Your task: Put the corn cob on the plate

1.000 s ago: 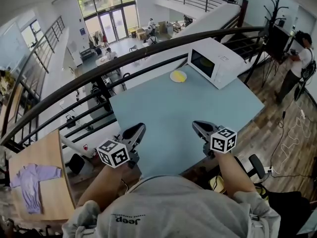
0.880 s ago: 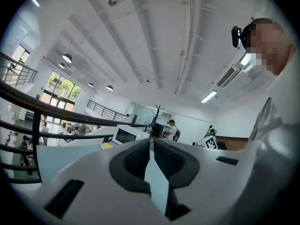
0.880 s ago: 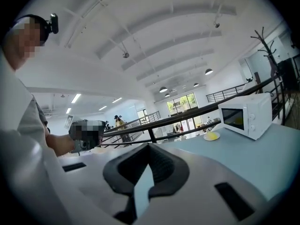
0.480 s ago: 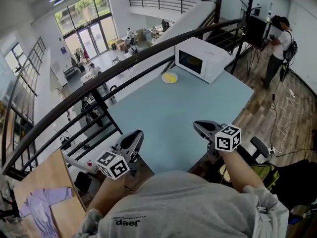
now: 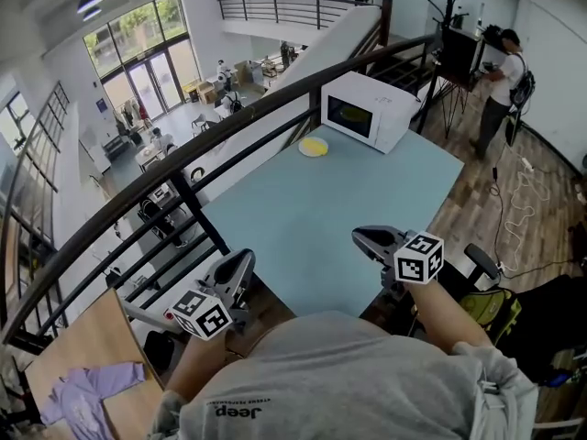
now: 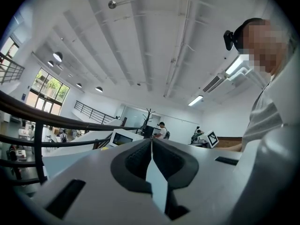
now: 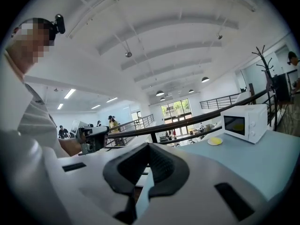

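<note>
Mezzanine room, dark railing (image 5: pixel 229 122) running behind a pale blue desk (image 5: pixel 348 209).
- White microwave (image 5: pixel 367 108): far corner of the desk, door apparently shut.
- Yellowish plate (image 5: pixel 314 146): just beside the microwave, on its railing side; nothing clearly on it.
- Corn cob: not plainly seen. A yellow shape (image 5: pixel 353 115) behind the microwave's window may be it; long axis and heading cannot be told.
- Left tool (image 5: pixel 240 266), right tool (image 5: pixel 359 236): both closed, empty, well apart from the microwave.
- Progress: judged nil. Fetching the cob and plating it remain.
</note>
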`<state>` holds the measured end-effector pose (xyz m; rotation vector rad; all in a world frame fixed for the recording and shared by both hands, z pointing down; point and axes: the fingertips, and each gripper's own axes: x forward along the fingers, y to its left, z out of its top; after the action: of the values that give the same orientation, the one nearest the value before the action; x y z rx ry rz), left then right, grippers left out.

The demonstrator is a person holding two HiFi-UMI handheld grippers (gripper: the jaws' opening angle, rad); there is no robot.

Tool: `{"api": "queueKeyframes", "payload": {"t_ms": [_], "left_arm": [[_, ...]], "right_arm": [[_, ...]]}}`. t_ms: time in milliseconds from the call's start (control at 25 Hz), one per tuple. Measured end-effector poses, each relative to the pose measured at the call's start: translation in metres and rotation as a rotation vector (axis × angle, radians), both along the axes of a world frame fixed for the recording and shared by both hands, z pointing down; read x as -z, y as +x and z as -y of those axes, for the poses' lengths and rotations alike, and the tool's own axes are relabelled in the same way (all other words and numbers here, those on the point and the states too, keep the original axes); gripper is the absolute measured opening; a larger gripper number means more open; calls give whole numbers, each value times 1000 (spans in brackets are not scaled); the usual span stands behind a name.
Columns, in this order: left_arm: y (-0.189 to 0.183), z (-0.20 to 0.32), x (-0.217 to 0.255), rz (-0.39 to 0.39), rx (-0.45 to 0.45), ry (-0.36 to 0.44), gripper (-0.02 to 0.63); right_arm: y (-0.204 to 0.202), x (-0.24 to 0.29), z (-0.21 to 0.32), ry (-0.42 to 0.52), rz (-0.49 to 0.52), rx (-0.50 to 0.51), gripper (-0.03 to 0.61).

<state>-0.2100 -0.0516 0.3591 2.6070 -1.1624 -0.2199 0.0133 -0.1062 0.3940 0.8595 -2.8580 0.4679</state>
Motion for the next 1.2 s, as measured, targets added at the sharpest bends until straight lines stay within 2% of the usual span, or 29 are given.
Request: {"api": "queueKeyframes", "payload": {"t_ms": [240,600,1200], "left_arm": [[-1,-2,-4,-11,-41,7,18],[7,9,-6,-26,-37,8,20],[13,13,-14,-7,-26,-25,18]], "right_arm": [[-7,18,-1,29,5,-9,17],[2,17,9,24,-11,-6,17],[3,3,21,1,-19,8,17]]}}
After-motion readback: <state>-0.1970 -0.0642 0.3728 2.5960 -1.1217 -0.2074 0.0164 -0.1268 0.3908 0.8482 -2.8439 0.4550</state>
